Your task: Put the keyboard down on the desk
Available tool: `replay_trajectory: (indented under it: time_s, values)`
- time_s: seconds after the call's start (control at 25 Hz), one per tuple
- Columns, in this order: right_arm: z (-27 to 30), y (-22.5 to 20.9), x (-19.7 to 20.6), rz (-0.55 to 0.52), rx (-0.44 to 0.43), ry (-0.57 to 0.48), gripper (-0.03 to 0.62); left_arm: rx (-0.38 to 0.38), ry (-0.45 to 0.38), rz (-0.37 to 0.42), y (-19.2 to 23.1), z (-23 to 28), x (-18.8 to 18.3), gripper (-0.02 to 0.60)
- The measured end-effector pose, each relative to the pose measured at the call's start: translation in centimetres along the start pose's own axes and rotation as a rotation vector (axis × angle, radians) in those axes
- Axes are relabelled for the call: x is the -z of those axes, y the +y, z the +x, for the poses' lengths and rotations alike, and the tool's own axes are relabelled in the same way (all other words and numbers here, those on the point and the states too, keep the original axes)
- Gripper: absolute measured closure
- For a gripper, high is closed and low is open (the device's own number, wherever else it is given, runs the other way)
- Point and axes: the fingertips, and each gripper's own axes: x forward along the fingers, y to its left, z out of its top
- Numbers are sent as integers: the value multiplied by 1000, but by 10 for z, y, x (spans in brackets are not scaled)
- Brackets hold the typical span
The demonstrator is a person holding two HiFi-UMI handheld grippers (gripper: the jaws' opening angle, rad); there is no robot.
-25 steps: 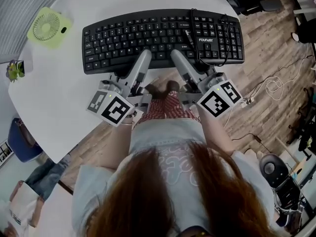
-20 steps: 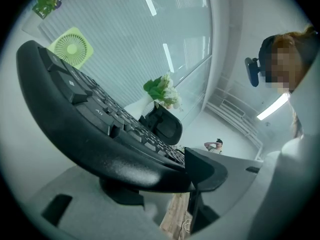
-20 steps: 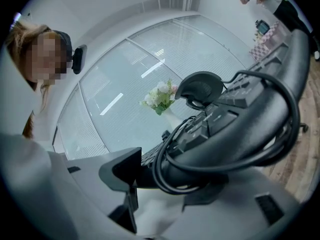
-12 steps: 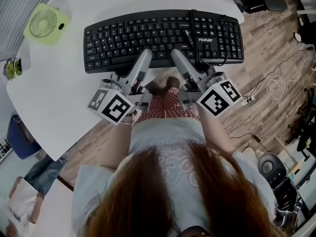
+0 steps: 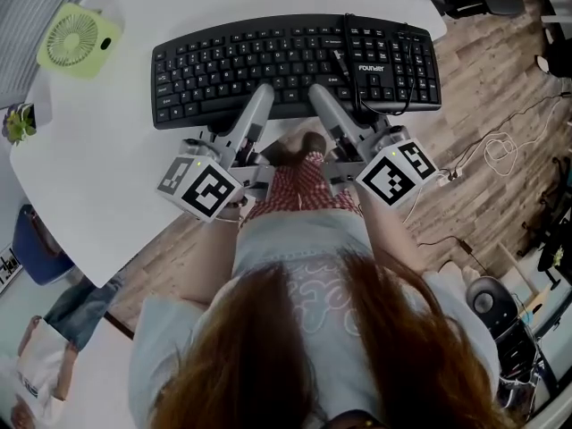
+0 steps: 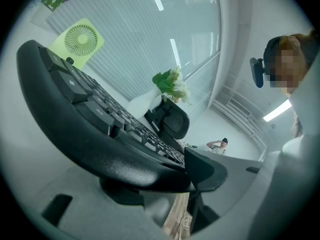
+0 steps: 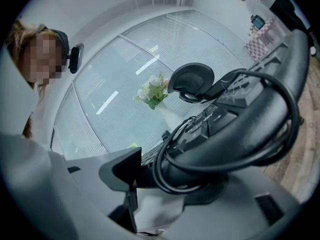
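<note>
One desk (image 5: 107, 195): white top with a rounded edge, viewed from above; wood-plank floor (image 5: 500, 88) is seen to its right.
Keyboard (image 5: 268, 61): black, keys upward, set lengthwise across the desk top. Its near edge is held at the desk's front edge. Contact between its underside and the top cannot be established.
Left gripper (image 5: 257, 104): clamped on the keyboard's near edge, left of centre. One jaw is seen over the keys, the other beneath the edge.
Right gripper (image 5: 320, 98): clamped on the same edge, right of centre, jaws placed likewise.
Fan (image 5: 79, 38): light green, lying on the desk's far left corner, well apart from the keyboard.
Cable (image 5: 357, 79): black, looped around the keyboard's right part, just beside the right gripper's upper jaw.
Plant (image 5: 20, 121): small, green, noted at the desk's left edge.
</note>
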Motion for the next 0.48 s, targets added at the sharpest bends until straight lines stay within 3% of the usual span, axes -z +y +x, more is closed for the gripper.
replay_trajectory:
  time_s: [0.48]
  values:
    - [0, -11, 9, 52, 18, 29, 329, -48, 46, -19, 7, 2, 10, 339]
